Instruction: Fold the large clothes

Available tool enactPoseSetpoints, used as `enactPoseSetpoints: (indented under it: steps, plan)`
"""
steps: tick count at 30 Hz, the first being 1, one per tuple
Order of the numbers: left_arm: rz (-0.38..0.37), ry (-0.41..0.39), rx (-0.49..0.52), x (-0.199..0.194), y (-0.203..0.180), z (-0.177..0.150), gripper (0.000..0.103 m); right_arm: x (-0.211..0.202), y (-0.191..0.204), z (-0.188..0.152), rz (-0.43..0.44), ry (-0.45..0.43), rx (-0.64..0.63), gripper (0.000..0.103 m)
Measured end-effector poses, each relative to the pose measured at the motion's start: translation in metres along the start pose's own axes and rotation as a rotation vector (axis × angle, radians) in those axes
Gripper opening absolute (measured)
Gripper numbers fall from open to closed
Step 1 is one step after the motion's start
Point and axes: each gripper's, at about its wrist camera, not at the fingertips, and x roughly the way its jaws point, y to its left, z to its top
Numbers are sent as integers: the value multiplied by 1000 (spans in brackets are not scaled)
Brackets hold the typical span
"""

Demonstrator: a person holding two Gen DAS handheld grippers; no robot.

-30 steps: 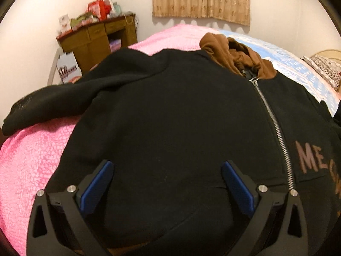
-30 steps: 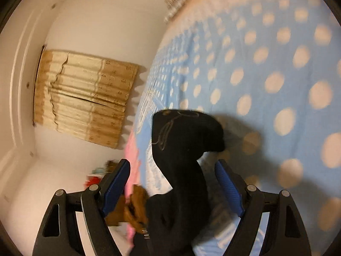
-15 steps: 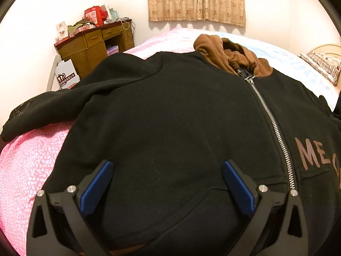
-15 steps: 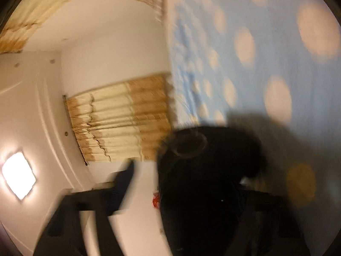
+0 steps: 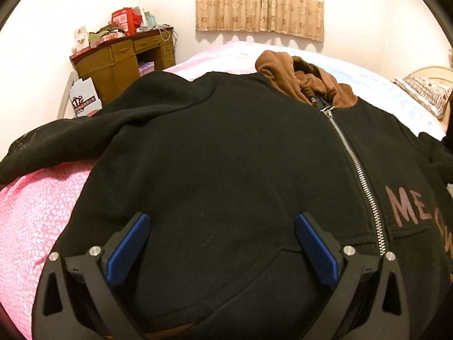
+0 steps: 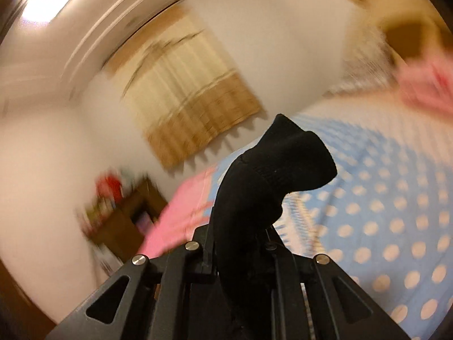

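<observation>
Nearest the camera, the left gripper (image 5: pixel 222 250) hangs wide open over the hem of the black hoodie (image 5: pixel 226 155), gripping nothing. The right gripper (image 6: pixel 240 255) is closing its jaws on the sleeve cuff (image 6: pixel 286 158), which sticks up between them above the blue dotted sheet (image 6: pixel 396 212). The hoodie lies flat and zipped on the bed (image 5: pixel 31 212), brown hood (image 5: pixel 297 82) at the far end (left sleeve sprawled out). Looks like folding has barely started; both sleeves and the body are left.

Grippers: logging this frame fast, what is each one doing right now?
Left gripper: open, hovering over the black hoodie, holding nothing.
Right gripper: jaws closing on the hoodie's black sleeve cuff, which is lifted.
</observation>
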Motion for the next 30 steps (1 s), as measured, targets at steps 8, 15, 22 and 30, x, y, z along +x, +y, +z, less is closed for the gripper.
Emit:
enactPoseSetpoints:
  steps: [8,15,22,30]
  plan:
    - [-65,-39,-21,-37,29,3,103,73,212,-121,105,194,-350,11]
    - [-17,3,-136,-19,87,-5,103,160,284,-269,197,489,-508,13]
    - [-36,38,-156,4,81,-8,103,172,264,-290,466,692,-299,66]
    - [-34,27,-157,6,87,-10,103,119,231,-259,478,582,-119,48]
